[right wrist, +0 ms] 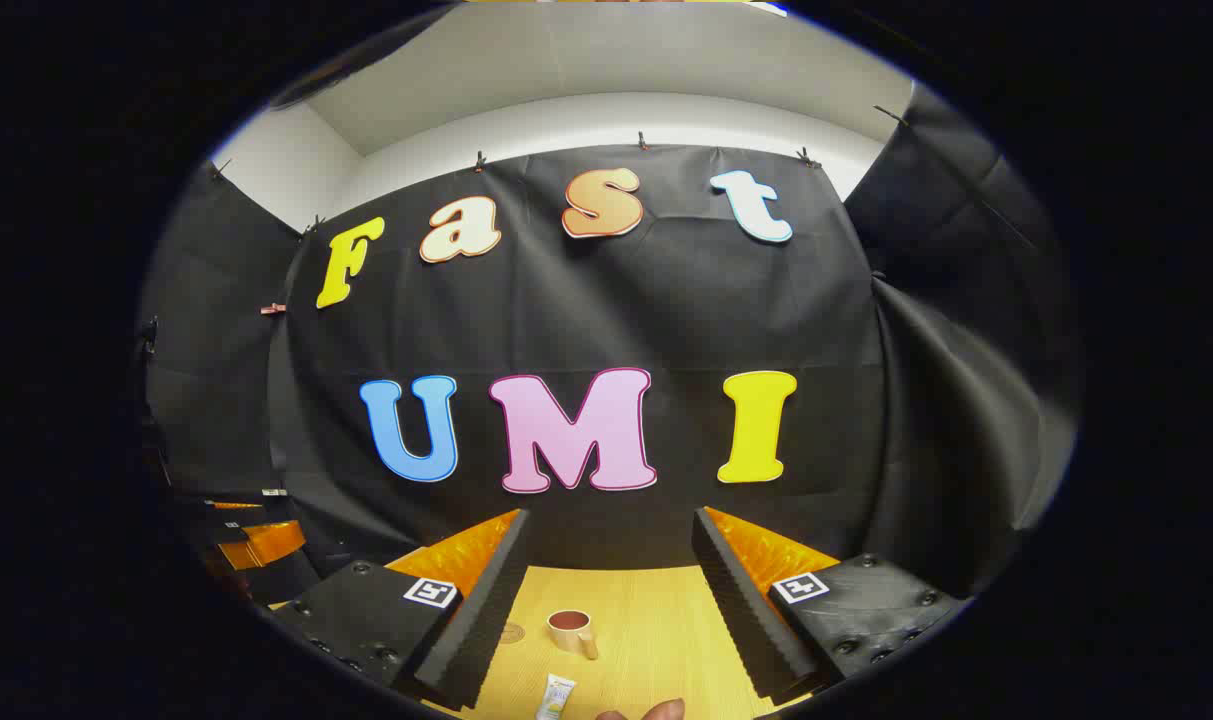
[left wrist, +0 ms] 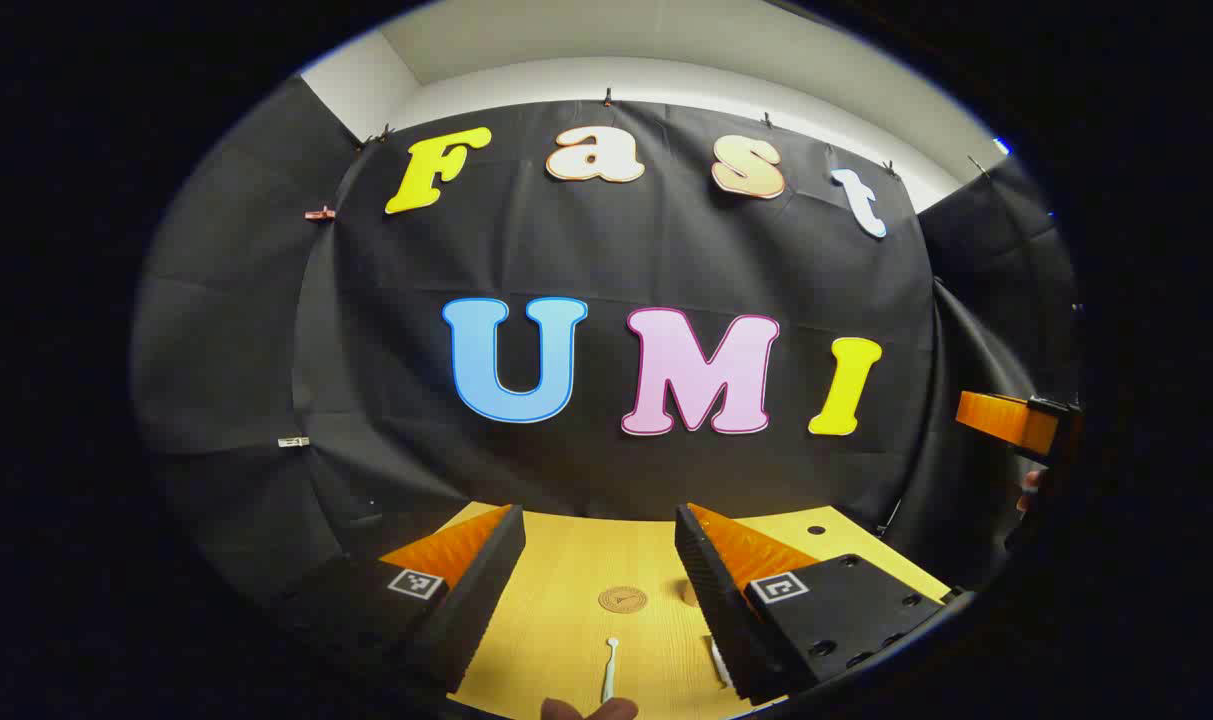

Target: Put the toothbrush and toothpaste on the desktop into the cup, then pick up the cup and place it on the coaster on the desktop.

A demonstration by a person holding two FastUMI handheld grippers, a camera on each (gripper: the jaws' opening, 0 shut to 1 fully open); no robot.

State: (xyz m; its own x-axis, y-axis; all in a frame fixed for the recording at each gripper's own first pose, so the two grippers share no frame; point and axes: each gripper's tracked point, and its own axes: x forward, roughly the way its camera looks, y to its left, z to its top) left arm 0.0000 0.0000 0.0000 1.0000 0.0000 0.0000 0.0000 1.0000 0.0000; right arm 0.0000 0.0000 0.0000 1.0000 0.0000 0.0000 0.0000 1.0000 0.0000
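We see a yellow wooden tabletop (left wrist: 566, 620) with a fine grain and a small dark hole (left wrist: 816, 529) near its far right corner. Behind it we see black cloth (right wrist: 686, 300) clipped along its upper edge below a white wall (right wrist: 606, 115).

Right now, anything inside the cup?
Not that I can see. In the right gripper view the cup stands upright and only a dark interior shows at its mouth; its bottom is hidden by the rim.
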